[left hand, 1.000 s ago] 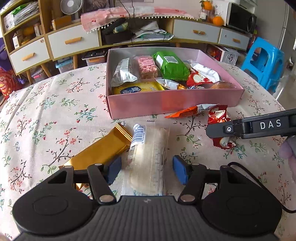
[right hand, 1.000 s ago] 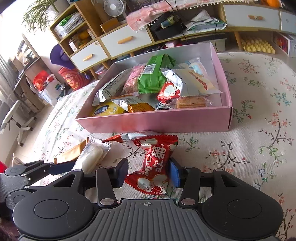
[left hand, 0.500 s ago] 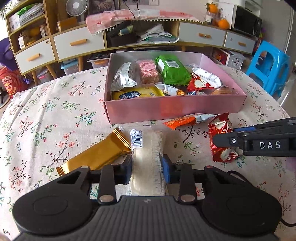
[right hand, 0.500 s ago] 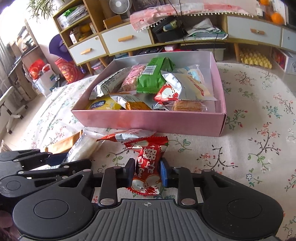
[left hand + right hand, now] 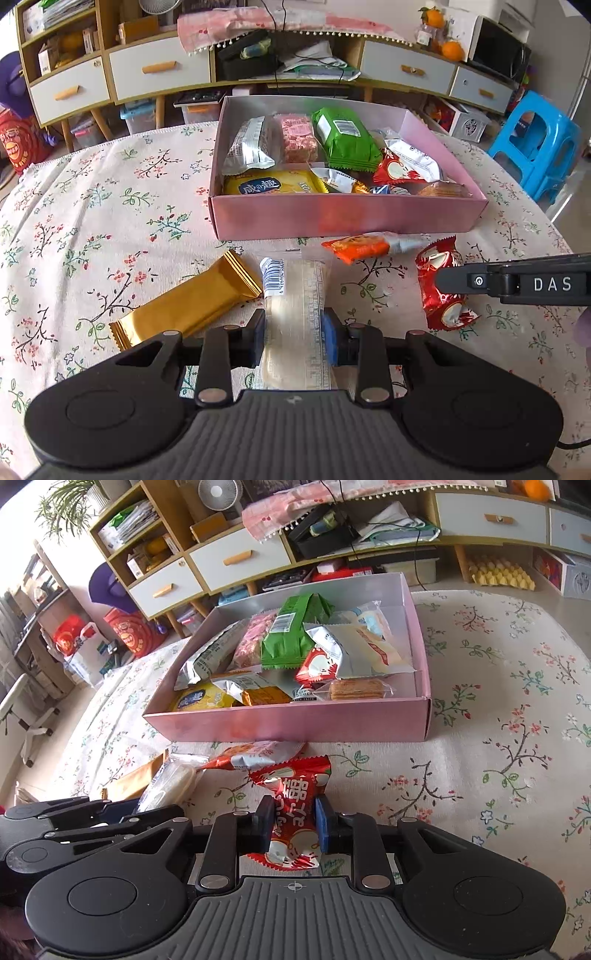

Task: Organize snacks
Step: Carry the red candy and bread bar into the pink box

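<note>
While the pink box [image 5: 347, 218] sits dead ahead on the floral-clothed table [image 5: 92, 206], already well stocked with packets, both claws are down on the loose snacks lying in front of its near wall. The box lies straight forward of each claw, its long side running across the view, so the carry looks like up, forward and over that near wall. Over on the left, the left claw [image 5: 294, 341] has just been closing and now pinches the clear-wrapped pastry [image 5: 295, 295], whose long axis points straight at the box, in line with the fingers. The gold bar [image 5: 184, 302] lies just beside it, angled away, untouched. On the right, the right claw [image 5: 294, 825] has also just been closing and is clamped on the red candy packet [image 5: 291, 812], again lengthwise toward the box. The orange-and-silver packet [image 5: 255, 758] lies crosswise between that red packet and the box wall, nearer the right claw, so I'd say it is the one thing a low carry might catch.
</note>
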`<state>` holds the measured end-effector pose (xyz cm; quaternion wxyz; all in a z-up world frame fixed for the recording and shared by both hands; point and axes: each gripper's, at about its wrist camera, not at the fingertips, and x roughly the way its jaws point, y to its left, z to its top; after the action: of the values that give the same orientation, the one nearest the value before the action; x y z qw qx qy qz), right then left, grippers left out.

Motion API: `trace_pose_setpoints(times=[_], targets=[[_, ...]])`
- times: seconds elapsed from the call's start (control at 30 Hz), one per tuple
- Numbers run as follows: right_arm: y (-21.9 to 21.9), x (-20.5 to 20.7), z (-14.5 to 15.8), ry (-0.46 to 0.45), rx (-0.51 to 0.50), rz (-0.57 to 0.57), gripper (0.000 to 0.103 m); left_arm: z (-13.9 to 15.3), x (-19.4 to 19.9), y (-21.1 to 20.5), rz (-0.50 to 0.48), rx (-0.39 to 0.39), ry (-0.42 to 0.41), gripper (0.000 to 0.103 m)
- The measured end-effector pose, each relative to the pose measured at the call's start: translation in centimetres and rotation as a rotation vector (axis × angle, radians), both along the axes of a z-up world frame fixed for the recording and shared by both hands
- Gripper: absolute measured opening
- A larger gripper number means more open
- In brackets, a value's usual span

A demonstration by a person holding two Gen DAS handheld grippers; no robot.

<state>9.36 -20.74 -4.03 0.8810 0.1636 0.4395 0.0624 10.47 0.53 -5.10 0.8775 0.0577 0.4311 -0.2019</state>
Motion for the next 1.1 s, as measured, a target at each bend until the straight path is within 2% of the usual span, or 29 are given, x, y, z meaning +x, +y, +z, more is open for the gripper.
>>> trace_pose_setpoints(times=[0.17,0.23,0.27,0.3,0.5,0.6,0.63,0.83,1.1], targets=[[0.1,0.1,-0.1,-0.001,0.002,0.001,0.030,-0.2,-0.1,-0.2,-0.002,0.016,0.005,0.029],[0.3,0.3,-0.2,-0.006,-0.003,0.003,0.047,-0.2,-0.2,-0.3,-0.003,0.022,0.002,0.029],[0.4,0.3,-0.2,-0.010,-0.008,0.002,0.053,-0.2,-0.2,-0.4,-0.003,0.023,0.002,0.029],[0.6,0.3,-0.3,-0.013,-0.016,0.005,0.053,-0.2,-0.2,-0.3,-0.001,0.022,0.002,0.029],[2.0,0.9,-1.1,-0.020,-0.112,0.046,0.050,-0.3,-0.2,-0.4,-0.004,0.030,-0.002,0.029],[2.9,0.8,-1.0,-0.018,-0.213,0.060,0.027,-0.3,-0.3,-0.4,-0.007,0.031,-0.003,0.029],[3.0,0.8,-1.0,-0.015,-0.230,0.066,0.026,-0.3,-0.3,-0.4,-0.007,0.031,-0.003,0.029],[2.1,0.6,-0.6,0.024,-0.184,0.054,0.025,-0.1,-0.4,-0.4,-0.005,0.033,-0.003,0.029],[0.4,0.1,1.4,0.037,-0.054,0.025,0.025,1.0,-0.7,-0.2,-0.002,-0.003,-0.018,0.028]])
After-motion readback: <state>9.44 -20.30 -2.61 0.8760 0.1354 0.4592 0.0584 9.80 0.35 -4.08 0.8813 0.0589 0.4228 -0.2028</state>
